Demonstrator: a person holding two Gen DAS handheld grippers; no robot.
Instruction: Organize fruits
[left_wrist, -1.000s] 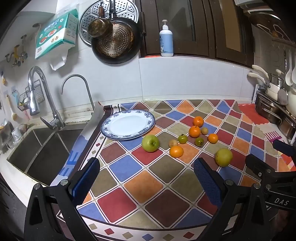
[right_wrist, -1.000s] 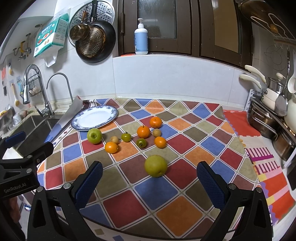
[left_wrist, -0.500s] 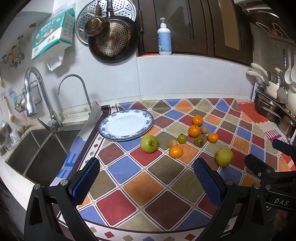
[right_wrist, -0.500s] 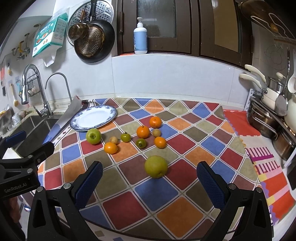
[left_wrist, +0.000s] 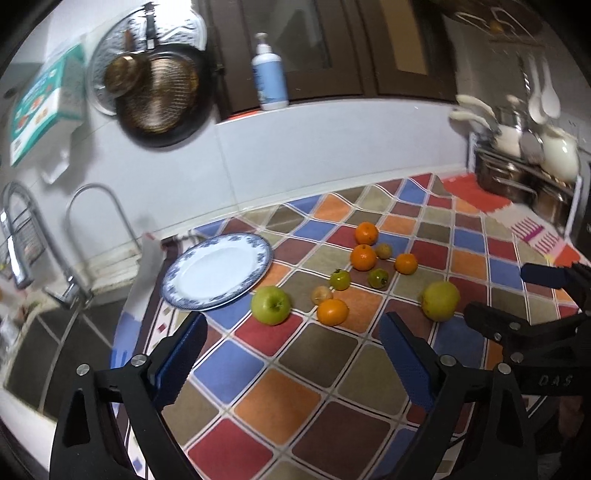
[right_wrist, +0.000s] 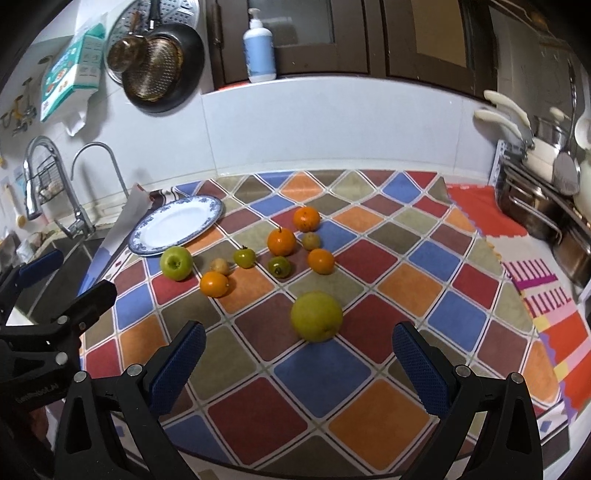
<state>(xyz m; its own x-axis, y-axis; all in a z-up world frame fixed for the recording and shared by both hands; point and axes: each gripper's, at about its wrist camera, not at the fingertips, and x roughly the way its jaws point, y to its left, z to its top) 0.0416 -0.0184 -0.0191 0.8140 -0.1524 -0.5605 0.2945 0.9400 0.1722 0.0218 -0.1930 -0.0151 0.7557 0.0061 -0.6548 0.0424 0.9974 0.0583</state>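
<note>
Fruit lies loose on a chequered cloth (left_wrist: 288, 398): a green apple (left_wrist: 270, 305), a yellow-green apple (left_wrist: 440, 300) (right_wrist: 316, 316), several oranges (left_wrist: 364, 257) and small green and tan fruits. A white plate with a blue rim (left_wrist: 218, 270) (right_wrist: 176, 229) stands bare at the back left. My left gripper (left_wrist: 291, 363) hovers in front of the green apple, its jaws closing with nothing between them. My right gripper (right_wrist: 295, 365) stands open just short of the yellow-green apple, nothing in it.
A steel sink (left_wrist: 44, 354) with taps lies left of the cloth. Pots and a rack (right_wrist: 546, 206) stand at the right. Pans hang on the wall, and a soap bottle (right_wrist: 259, 48) sits on the ledge behind.
Both grippers have come closer to the fruit and dipped. The left view has rolled, tilting the scene. The fruit and plate lie where they were.
</note>
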